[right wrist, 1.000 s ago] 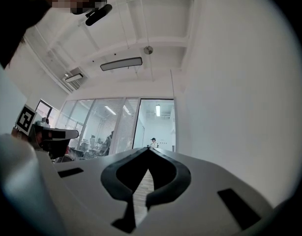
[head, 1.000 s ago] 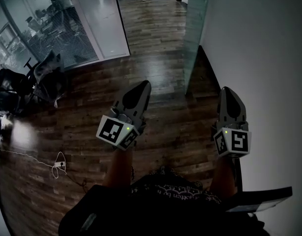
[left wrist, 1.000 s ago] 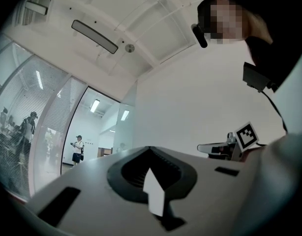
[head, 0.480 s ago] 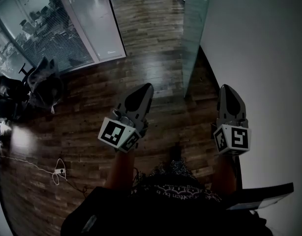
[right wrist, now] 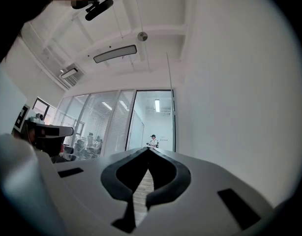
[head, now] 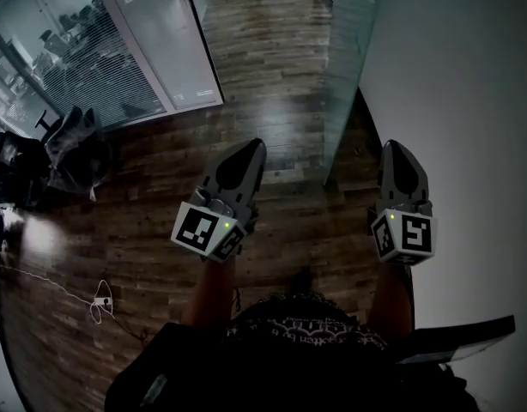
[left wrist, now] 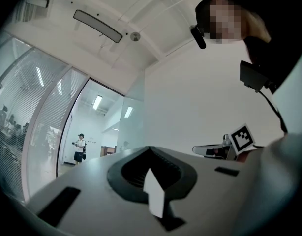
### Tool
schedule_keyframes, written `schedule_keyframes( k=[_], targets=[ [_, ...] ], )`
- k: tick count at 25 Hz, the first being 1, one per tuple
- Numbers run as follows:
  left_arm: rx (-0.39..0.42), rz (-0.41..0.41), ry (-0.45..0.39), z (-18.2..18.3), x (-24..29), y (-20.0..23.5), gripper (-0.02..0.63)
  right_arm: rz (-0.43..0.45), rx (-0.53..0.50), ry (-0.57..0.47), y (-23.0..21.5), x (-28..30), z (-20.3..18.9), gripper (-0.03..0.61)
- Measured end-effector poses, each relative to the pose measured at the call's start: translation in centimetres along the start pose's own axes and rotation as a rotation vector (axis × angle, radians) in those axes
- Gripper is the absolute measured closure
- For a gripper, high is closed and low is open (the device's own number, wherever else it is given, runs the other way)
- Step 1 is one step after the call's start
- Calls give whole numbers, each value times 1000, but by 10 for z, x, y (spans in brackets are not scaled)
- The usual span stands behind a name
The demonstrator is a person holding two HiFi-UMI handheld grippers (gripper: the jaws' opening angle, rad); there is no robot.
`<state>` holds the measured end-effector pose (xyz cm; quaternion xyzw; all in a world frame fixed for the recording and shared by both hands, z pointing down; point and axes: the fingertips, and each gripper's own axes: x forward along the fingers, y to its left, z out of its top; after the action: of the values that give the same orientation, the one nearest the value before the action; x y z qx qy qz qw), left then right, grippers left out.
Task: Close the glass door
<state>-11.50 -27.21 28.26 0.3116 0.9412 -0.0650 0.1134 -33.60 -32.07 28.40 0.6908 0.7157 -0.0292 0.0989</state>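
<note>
Glass door (head: 342, 84) stands ahead and slightly left of the right gripper (head: 397, 151), its long axis running away along the white wall (head: 452, 101). Left gripper (head: 249, 148) is farther off. Both are clenched on nothing.

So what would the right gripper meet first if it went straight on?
Nothing near, it seems: the shut right gripper aims down the open corridor toward a distant person. The glass door stands close beside that line, though; depth is unclear.

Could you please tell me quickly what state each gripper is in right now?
Left gripper: jaws closed, holding nothing.
Right gripper: jaws closed, holding nothing.
</note>
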Motion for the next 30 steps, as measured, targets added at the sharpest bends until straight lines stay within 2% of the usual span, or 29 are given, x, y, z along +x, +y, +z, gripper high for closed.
schedule_keyframes(
  k=[8, 14, 21, 30],
  targets=[
    [-9, 29, 2, -16, 61, 26, 612, 18, 6, 15, -35, 54, -19, 575],
    [-11, 19, 20, -32, 91, 48, 612, 3, 13, 35, -49, 91, -32, 575],
    [-29, -23, 12, -53, 146, 92, 612, -30, 15, 64, -61, 152, -58, 575],
    [-27, -74, -10, -62, 222, 156, 612, -93, 11, 51, -84, 234, -64, 575]
  ],
)
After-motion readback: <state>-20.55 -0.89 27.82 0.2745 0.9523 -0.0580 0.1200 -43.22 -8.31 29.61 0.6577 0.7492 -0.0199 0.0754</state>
